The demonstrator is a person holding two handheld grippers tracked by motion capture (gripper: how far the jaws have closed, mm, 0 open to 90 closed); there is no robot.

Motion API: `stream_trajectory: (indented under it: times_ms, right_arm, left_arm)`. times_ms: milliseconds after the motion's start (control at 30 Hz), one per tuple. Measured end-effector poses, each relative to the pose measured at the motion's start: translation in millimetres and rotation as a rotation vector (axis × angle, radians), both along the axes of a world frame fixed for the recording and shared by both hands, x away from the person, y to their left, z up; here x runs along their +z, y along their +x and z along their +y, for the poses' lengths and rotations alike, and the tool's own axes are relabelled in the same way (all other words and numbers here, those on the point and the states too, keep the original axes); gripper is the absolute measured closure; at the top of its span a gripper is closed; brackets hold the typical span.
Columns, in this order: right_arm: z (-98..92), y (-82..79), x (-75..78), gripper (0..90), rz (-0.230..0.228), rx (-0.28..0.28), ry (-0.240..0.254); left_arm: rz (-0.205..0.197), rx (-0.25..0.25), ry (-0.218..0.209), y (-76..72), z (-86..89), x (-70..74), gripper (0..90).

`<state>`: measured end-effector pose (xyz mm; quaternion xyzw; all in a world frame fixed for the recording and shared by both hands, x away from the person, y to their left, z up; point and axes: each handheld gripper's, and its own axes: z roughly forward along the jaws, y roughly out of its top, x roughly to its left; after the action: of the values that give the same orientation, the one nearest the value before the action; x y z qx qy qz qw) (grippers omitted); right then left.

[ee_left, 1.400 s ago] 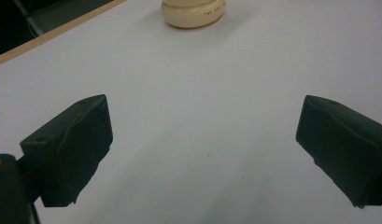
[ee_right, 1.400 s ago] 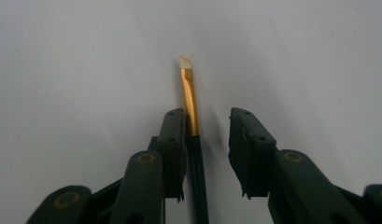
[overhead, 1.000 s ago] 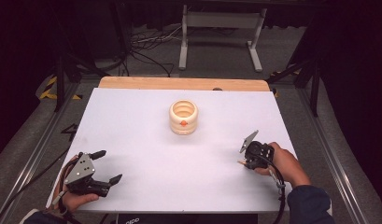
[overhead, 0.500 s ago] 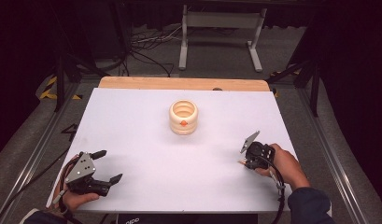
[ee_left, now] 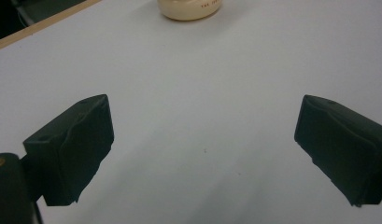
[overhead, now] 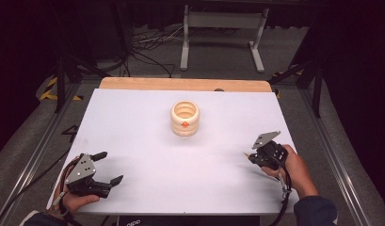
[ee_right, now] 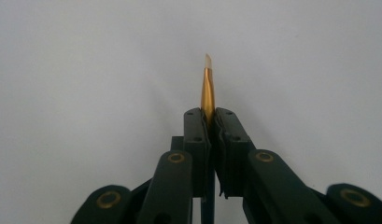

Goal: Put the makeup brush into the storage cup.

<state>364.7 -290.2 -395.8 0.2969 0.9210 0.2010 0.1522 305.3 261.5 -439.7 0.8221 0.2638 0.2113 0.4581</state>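
Observation:
A cream ribbed pot [overhead: 185, 117] with an orange mark stands at the middle of the white table [overhead: 148, 141]; its base shows at the top of the left gripper view [ee_left: 191, 9]. My right gripper [overhead: 250, 157] is at the table's right side, shut on a thin stick with a gold ferrule and a pale tip [ee_right: 208, 88] that pokes out past the pads. My left gripper [overhead: 112, 167] rests at the front left corner, open wide [ee_left: 202, 144] with nothing between its fingers.
A wooden strip [overhead: 180, 84] runs along the table's far edge. Behind it are a metal stand [overhead: 223, 28] and cables on the floor. Metal rails [overhead: 35, 155] flank the table on both sides.
My right hand has shifted slightly to the right and lifted a little with the stick still clamped. The left gripper has not moved.

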Motion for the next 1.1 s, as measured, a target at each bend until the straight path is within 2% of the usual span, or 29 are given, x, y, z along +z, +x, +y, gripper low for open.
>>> stream_trajectory:
  times_ms: [167,400,633,1100]
  right_arm:
    - [-7.3,-6.7,7.0,84.9,-0.057,-0.008,0.058]
    - [-10.6,-14.1,17.1,84.9,-0.105,0.016,0.078]
    - [-15.4,-22.2,34.4,84.9,-0.170,0.014,0.129]
    - [-20.9,-26.9,45.5,84.9,-0.228,0.003,0.190]
  left_arm:
    - [-0.004,0.003,-0.005,-0.3,1.6,0.7,5.3]
    - [-0.001,0.001,-0.006,-0.1,1.1,1.0,5.3]
    - [0.000,0.003,-0.005,-0.3,0.7,1.1,5.3]
    - [0.001,-0.001,-0.007,-0.2,1.0,1.4,5.5]
